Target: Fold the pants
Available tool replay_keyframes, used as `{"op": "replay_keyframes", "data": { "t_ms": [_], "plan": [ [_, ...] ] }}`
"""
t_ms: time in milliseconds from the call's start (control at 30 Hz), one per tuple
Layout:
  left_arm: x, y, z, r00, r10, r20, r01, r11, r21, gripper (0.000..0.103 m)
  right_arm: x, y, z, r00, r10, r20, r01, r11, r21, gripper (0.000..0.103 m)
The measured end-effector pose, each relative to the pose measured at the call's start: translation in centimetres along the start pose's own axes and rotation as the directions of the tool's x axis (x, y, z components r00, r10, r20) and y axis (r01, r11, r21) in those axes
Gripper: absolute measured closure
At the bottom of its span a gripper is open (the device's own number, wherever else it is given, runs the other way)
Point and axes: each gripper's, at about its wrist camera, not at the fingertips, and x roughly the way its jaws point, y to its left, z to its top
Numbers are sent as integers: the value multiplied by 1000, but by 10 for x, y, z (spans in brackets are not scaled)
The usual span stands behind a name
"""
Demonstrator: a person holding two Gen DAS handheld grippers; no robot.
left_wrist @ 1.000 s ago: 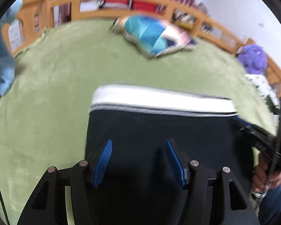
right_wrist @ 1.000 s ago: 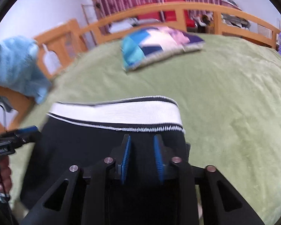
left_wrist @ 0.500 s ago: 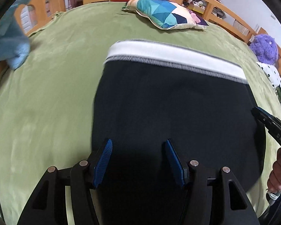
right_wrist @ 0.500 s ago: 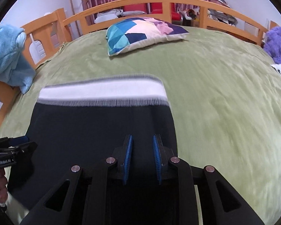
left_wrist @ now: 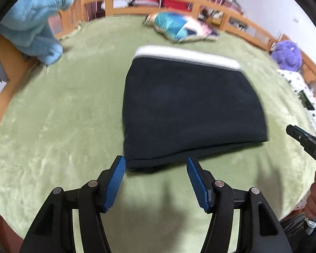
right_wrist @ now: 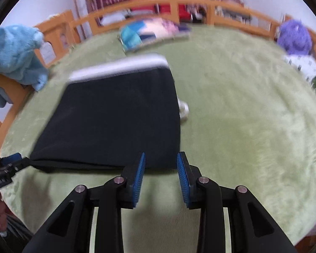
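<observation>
Pants (left_wrist: 191, 109) lie folded into a dark block on the green bed (left_wrist: 59, 126), both the left claw (left_wrist: 155, 181) and right claw (right_wrist: 160, 178) spread wide and empty just short of its near edge, so a careless brush could, seemingly, rumple the fold.

Left wrist view. Folded dark navy pants with a white waistband (left_wrist: 191, 107) lie flat at centre on the green plush bed cover (left_wrist: 59, 130), waistband toward 12 o'clock, folded edge toward 6 o'clock. The left tongs (left_wrist: 155, 181), blue-padded fingers (left_wrist: 114, 184) spread wide, hang just short of that folded edge, gripping nothing. At 3 o'clock the right tongs (left_wrist: 305, 142) enter, clear of the cloth. A blurred multicoloured pillow (left_wrist: 181, 28) sits at 12 o'clock, a light blue plush toy (left_wrist: 35, 21) at 10 o'clock, a purple plush toy (left_wrist: 286, 54) at 2 o'clock.
</observation>
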Motion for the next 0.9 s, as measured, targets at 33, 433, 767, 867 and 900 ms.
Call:
{"op": "replay_keyframes", "data": {
  "t_ms": [33, 433, 767, 867, 900],
  "plan": [
    [-10, -3, -2, 1000, 0, 19, 0, 1000, -1, 44, -13, 4, 0, 1000, 0, 20, 0, 1000, -1, 64],
    [-95, -36, 4, 981, 8, 194, -15, 999, 37, 23, -119, 28, -6, 986, 67, 153, -68, 998, 2, 35],
    [-104, -33, -4, 984, 13, 179, -18, 1000, 25, 21, -137, 47, -11, 981, 14, 194, -8, 999, -32, 11],
    [-104, -34, -5, 984, 16, 176, -20, 999, 26, 20, -136, 51, -11, 983, 18, 185, -12, 999, -37, 11],
    [-104, -35, -5, 984, 17, 175, -22, 999, 29, 20, -136, 52, -10, 983, 14, 184, -7, 999, -38, 11]
  ]
}}
